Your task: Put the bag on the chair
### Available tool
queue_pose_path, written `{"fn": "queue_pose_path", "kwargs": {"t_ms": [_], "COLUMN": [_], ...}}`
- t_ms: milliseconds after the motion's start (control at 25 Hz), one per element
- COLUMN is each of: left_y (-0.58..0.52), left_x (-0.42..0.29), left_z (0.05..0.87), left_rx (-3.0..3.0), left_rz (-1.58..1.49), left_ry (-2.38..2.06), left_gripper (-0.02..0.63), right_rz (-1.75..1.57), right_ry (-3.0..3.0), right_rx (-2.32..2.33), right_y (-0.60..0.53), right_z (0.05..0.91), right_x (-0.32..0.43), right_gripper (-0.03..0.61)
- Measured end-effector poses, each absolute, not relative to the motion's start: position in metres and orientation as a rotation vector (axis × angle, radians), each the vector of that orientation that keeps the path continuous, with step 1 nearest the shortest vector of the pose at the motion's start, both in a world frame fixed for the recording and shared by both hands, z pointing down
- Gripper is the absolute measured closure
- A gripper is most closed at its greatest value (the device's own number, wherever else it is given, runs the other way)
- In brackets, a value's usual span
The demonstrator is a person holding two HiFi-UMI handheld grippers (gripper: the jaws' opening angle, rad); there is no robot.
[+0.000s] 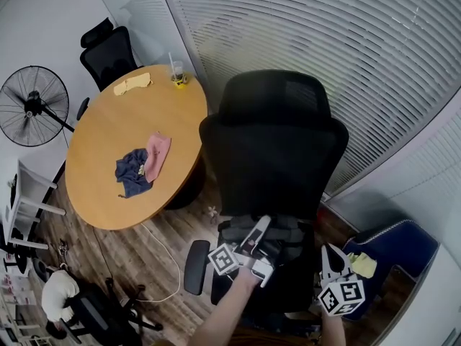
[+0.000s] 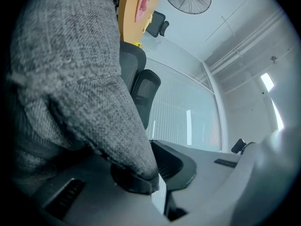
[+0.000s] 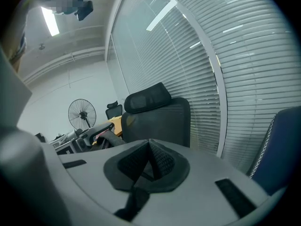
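A blue cloth [image 1: 132,171] lies on the round table [image 1: 108,121].

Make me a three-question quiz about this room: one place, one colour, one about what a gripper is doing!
1. Where is the fan? A beside the round table B on the windowsill C in a gripper
2. What colour is the office chair? A red B black C white
3. What is the left gripper doing? A shut on the grey bag B open, empty C holding a cup
Answers: A, it stands on the floor by the table; B, its back is black; A, grey fabric sits pinched between its jaws.
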State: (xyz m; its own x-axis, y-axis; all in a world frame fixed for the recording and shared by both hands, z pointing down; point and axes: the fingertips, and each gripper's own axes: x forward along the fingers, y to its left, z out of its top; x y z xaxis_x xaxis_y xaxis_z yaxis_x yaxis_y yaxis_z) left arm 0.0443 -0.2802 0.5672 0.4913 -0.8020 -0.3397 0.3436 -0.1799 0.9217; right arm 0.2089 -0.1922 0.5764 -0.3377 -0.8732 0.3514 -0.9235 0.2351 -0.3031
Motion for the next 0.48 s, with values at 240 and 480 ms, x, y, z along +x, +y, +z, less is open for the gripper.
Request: {"fn": "queue_pose_path", "kwargs": {"t_ms": [240, 480], "left_y": [-0.291, -0.303], "left_x": [0.039, 0.039], "left_z": [0.577, 0.583], "left_rx": [1.34, 1.341], "left_rz": [-1.116, -1.111], "left_ry": [-0.457, -0.475], "left_gripper": [0.591, 0.591], "right_rz": [0.713, 0.711], "right_ry": [-2.373, -2.369], "right_rx": [1.742, 1.737], "right_y": [-0.19, -0.191], "right_z": [0.581, 0.582], "right_x": [0.206, 0.203], "right_gripper": [0.568, 0.568]}}
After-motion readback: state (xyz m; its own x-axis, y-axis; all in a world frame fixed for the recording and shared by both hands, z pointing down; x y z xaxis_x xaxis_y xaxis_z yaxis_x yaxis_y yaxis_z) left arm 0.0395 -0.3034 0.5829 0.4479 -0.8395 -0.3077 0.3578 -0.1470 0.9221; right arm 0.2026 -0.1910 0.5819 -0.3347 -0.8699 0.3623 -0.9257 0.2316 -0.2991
